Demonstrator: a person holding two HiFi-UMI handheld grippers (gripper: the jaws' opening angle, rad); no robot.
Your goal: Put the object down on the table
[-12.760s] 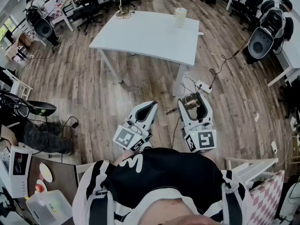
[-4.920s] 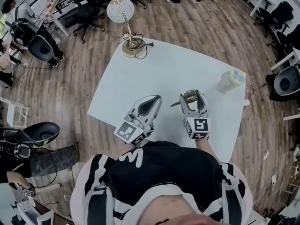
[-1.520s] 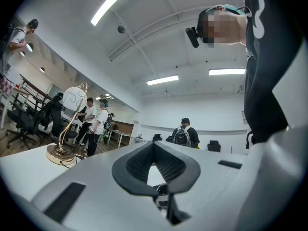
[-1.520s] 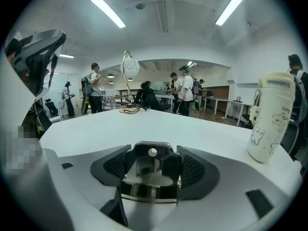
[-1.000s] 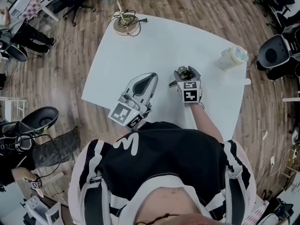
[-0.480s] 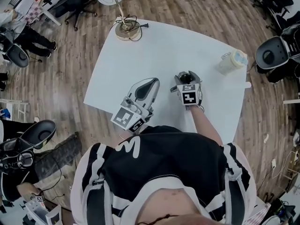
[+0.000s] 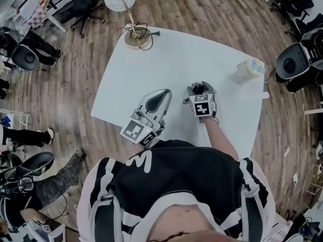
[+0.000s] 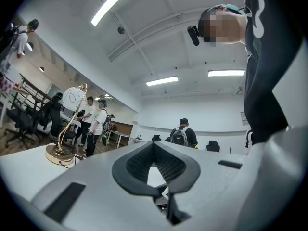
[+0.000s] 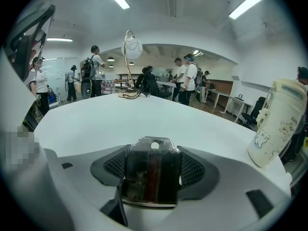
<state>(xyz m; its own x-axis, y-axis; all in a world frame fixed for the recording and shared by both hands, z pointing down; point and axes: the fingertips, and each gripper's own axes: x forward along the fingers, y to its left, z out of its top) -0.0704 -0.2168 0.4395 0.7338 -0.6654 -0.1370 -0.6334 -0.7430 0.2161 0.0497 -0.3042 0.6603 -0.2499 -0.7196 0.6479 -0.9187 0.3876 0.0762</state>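
My right gripper [image 7: 200, 88] is shut on a shiny metal object [image 9: 151, 176] with a small hole near its top edge; the dark pads clamp it from both sides. In the head view the metal object [image 7: 198, 88] sits low over the white table [image 7: 171, 59], right of centre. Whether it touches the tabletop I cannot tell. My left gripper [image 7: 160, 95] hovers over the table's near edge, tilted up, its jaws closed together with nothing between them. In the left gripper view the left gripper [image 8: 155, 154] points toward the ceiling and far room.
A gold lamp base with a coiled cord [image 7: 133, 37] stands at the table's far left corner. A pale lidded cup [image 7: 248, 70] stands at the far right, also the cup [image 9: 277, 121] in the right gripper view. Office chairs and several people surround the table.
Over the earlier frames I walked up to the table with the object held. In the last second the right gripper stayed low over the table; the left barely moved.
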